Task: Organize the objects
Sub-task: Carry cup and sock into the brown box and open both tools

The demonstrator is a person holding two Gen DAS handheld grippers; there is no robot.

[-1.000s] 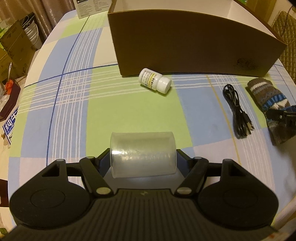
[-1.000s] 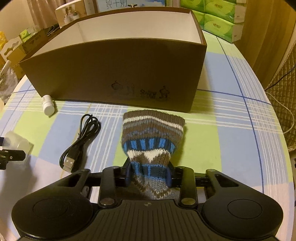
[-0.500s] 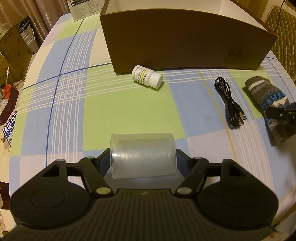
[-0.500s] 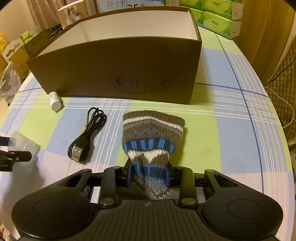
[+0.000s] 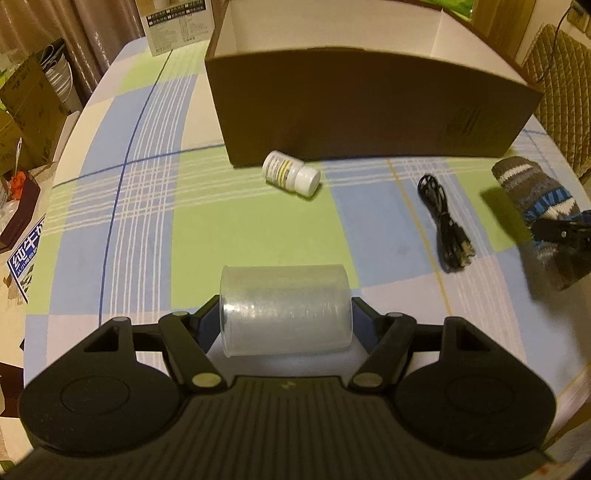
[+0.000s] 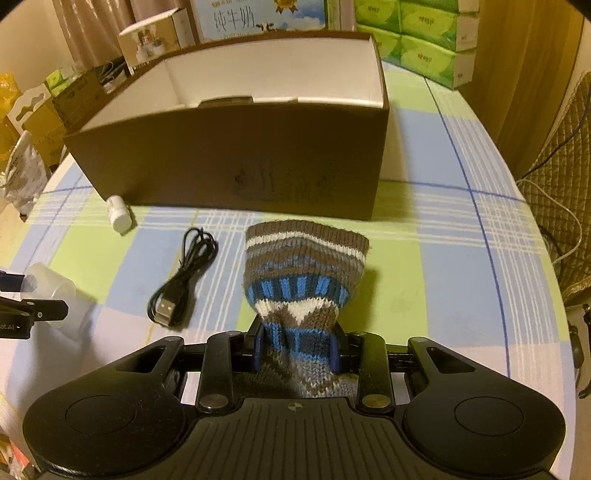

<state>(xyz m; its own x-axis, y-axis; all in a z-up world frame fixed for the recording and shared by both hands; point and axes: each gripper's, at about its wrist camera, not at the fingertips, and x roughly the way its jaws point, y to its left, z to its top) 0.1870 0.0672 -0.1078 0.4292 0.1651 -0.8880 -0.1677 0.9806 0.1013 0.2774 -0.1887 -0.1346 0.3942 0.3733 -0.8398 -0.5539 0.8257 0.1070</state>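
Note:
My left gripper (image 5: 285, 317) is shut on a clear plastic cup (image 5: 284, 310), held sideways above the checked tablecloth. My right gripper (image 6: 297, 349) is shut on a striped knitted sock (image 6: 303, 273), lifted off the cloth; the sock also shows at the right of the left wrist view (image 5: 535, 199). An open brown cardboard box (image 6: 236, 162) with a white inside stands behind them; it also shows in the left wrist view (image 5: 369, 107). A white pill bottle (image 5: 291, 177) lies against the box front. A coiled black USB cable (image 5: 443, 225) lies between bottle and sock.
Green tissue packs (image 6: 424, 40) and a milk carton box (image 6: 255, 16) stand behind the brown box. A small white box (image 5: 177, 22) stands at the table's far left. Cartons (image 5: 26, 96) sit beyond the left table edge, a quilted chair (image 6: 569, 206) beyond the right edge.
Both grippers have risen with the cup and the sock still held, so the box's white inside now shows more. The bottle and cable have not moved.

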